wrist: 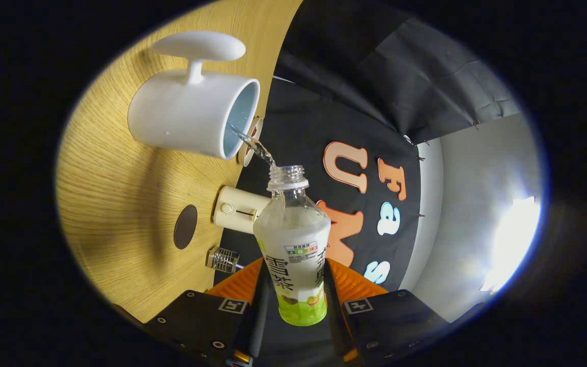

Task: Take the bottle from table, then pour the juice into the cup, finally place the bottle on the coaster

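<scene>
While the gripper [293, 300] clamps the bottle [293, 244] — juice [255, 145] streams into the cup [194, 114].

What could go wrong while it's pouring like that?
The stream crosses open air from the bottle and lands right at the cup's rim, so a small wobble might spill it on the table. The gripper clamps the bottle low down, so it might twist. The coaster lies close to other small items.

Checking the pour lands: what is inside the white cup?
A clear stream from the bottle, held between the tool fingers, enters the white cup. Its wall hides the liquid level.
</scene>
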Available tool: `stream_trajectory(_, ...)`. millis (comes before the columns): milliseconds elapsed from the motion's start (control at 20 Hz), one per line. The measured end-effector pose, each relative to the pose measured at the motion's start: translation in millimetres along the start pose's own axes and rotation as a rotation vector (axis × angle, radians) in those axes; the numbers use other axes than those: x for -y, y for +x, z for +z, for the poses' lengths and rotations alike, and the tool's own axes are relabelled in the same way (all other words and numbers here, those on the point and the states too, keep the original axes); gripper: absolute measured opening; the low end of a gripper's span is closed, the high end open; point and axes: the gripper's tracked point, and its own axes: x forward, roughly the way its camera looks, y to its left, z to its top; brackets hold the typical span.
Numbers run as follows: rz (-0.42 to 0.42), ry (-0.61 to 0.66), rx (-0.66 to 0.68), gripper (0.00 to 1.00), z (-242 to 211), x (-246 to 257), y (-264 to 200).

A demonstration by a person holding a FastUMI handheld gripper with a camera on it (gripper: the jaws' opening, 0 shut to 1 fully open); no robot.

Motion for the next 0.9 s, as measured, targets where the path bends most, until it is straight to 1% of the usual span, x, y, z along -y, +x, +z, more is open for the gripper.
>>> stream_trajectory(550, -0.008, -0.049, 0.031, 0.54, 1, 5, 5)
stream_trajectory(900, -0.028, -0.095, 0.061, 0.54, 6, 14, 6)
